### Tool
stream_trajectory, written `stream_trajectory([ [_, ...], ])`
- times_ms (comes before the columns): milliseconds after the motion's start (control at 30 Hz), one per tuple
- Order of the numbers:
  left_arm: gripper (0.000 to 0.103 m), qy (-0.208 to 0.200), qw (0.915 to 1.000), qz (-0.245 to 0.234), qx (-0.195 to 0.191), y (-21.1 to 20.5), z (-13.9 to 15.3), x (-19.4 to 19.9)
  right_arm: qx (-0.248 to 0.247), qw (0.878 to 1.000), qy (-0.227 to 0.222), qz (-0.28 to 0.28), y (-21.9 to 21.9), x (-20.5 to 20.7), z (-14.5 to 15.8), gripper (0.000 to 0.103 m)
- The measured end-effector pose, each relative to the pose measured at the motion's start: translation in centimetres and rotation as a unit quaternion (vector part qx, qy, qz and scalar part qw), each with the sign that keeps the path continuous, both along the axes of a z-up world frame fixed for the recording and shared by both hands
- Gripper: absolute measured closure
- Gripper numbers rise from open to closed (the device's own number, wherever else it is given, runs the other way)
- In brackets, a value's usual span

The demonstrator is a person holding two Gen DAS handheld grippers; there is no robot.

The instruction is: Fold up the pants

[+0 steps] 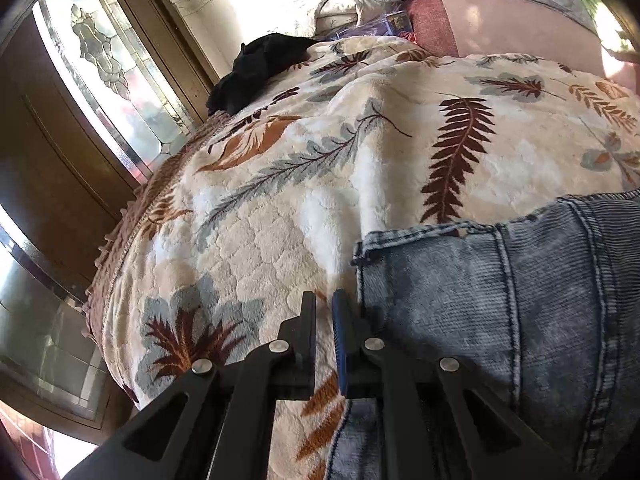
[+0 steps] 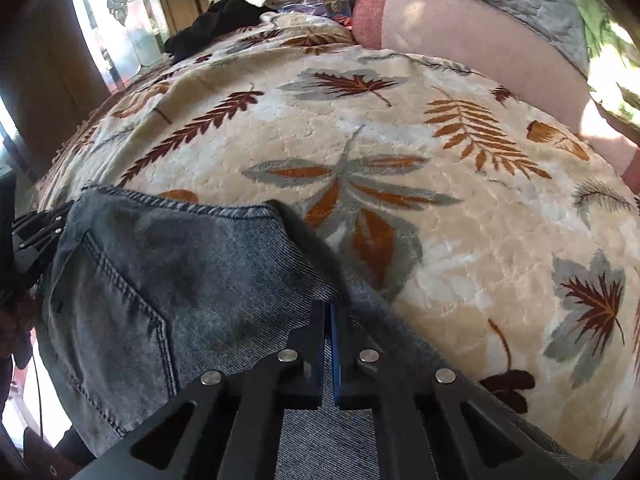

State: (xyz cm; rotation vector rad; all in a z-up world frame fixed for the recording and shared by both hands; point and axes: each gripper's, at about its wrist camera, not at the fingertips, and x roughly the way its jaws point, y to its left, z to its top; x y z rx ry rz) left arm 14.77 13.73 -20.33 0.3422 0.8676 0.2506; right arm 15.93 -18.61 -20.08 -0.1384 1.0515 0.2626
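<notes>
Right wrist view: the jeans [image 2: 168,280], washed grey-blue denim with a stitched back pocket, lie on the bed's near edge, their lower part cut off by the frame. The right claw [image 2: 329,312] is pressed nearly shut over the denim; whether it pinches cloth, I cannot tell. The left claw [image 1: 324,300] shows a narrow gap, beside the hem. Underneath, a plush leaf-patterned blanket [image 2: 400,128]; a crumpled black garment [image 1: 256,68] sits far back.

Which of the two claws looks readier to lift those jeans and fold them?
Probably the right gripper: it sits over the jeans, nearly closed. The left gripper hovers beside their edge, above the leaf blanket.
</notes>
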Motion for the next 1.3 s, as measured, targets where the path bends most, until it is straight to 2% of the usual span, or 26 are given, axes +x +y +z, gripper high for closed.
stream_trajectory([
  [67, 0.097, -0.006, 0.9996, 0.011, 0.027, -0.1, -0.7, 1.1, -0.005, 1.000, 0.006, -0.012, 0.0, 0.9, -0.2, 0.101],
  [200, 0.097, -0.004, 0.9992, 0.017, 0.036, 0.0, -0.9, 1.9, -0.039, 0.999, 0.004, -0.022, 0.9, 2.0, -1.2, 0.103],
  [300, 0.097, 0.011, 0.9997, 0.019, -0.005, 0.5, 0.5, 0.8, -0.059, 0.997, -0.008, -0.040, 1.3, 1.7, -0.1, 0.102],
  [367, 0.096, 0.015, 0.9990, 0.024, -0.036, 0.5, 1.7, -0.6, -0.047, 0.997, -0.029, -0.046, 1.5, 0.5, 2.0, 0.101],
  [433, 0.085, 0.006, 0.9980, 0.021, -0.060, 0.1, 3.3, -2.0, -0.080, 0.993, -0.064, -0.056, 2.3, -1.0, 4.3, 0.100],
  [500, 0.050, -0.013, 0.9975, 0.017, -0.068, -0.8, 5.0, -3.5, -0.104, 0.989, -0.086, -0.066, 3.2, -2.4, 6.6, 0.100],
  [533, 0.045, -0.026, 0.9973, 0.013, -0.068, -1.4, 5.8, -4.2, -0.102, 0.988, -0.095, -0.071, 3.3, -3.1, 7.6, 0.100],
  [600, 0.044, -0.043, 0.9971, -0.004, -0.063, -2.8, 7.2, -5.3, -0.107, 0.985, -0.108, -0.083, 3.6, -4.3, 9.4, 0.100],
  [700, 0.044, -0.049, 0.9961, -0.033, -0.066, -4.8, 8.7, -6.3, -0.121, 0.979, -0.135, -0.096, 3.7, -6.0, 11.7, 0.100],
  [933, 0.044, -0.047, 0.9945, -0.067, -0.065, -7.8, 10.0, -7.9, -0.128, 0.968, -0.177, -0.127, 2.4, -9.4, 15.9, 0.100],
  [1100, 0.044, -0.050, 0.9934, -0.081, -0.063, -9.2, 10.6, -8.9, -0.122, 0.964, -0.191, -0.138, 1.5, -11.0, 17.6, 0.100],
  [1300, 0.044, -0.051, 0.9930, -0.085, -0.065, -9.7, 10.9, -9.2, -0.122, 0.962, -0.199, -0.144, 1.0, -11.8, 18.2, 0.100],
])
